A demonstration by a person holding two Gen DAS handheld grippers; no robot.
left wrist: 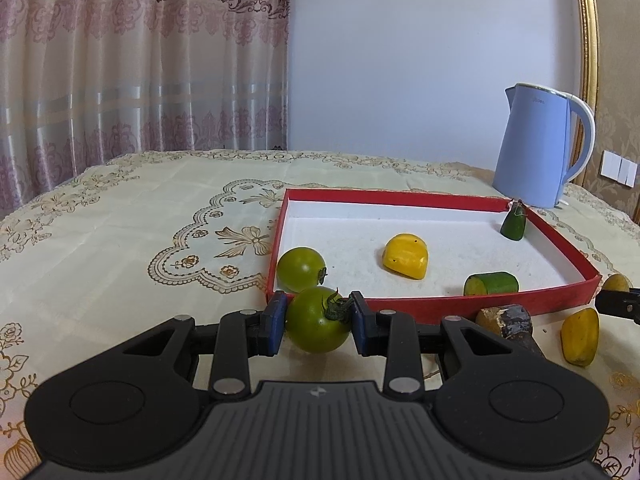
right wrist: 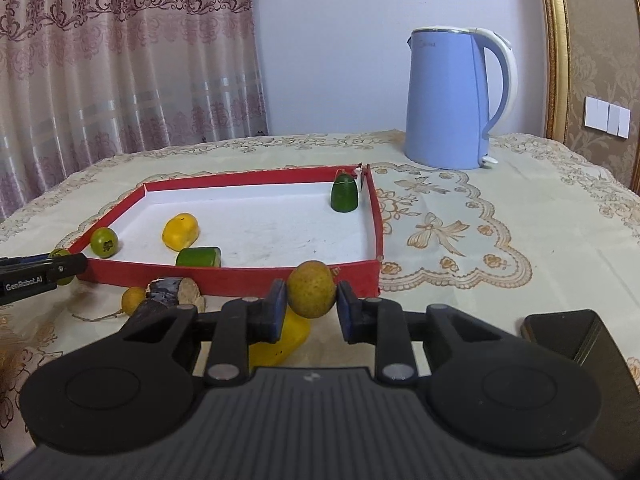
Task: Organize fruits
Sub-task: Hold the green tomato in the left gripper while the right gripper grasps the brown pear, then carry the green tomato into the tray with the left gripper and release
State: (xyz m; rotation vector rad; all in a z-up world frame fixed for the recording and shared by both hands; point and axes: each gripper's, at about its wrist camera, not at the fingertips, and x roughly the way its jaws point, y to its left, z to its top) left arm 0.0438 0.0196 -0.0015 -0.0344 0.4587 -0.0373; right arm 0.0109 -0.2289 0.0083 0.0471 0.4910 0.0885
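Note:
My left gripper [left wrist: 318, 320] is shut on a green tomato [left wrist: 316, 326] just in front of the near left corner of the red tray [left wrist: 420, 304]. My right gripper [right wrist: 312, 300] is shut on a small brownish-yellow round fruit [right wrist: 311, 289] just before the tray's front wall [right wrist: 240, 278]. Inside the tray lie another green tomato [left wrist: 301, 269], a yellow piece [left wrist: 406, 256], a green cylinder piece [left wrist: 491, 284] and a green tip piece [left wrist: 514, 224] in the far right corner.
A brown stick-like piece [left wrist: 506, 320], a yellow piece [left wrist: 581, 336] and a small yellow round fruit [right wrist: 133, 299] lie on the tablecloth in front of the tray. A blue kettle [right wrist: 452, 98] stands at the back right. A black box [right wrist: 576, 340] sits at near right.

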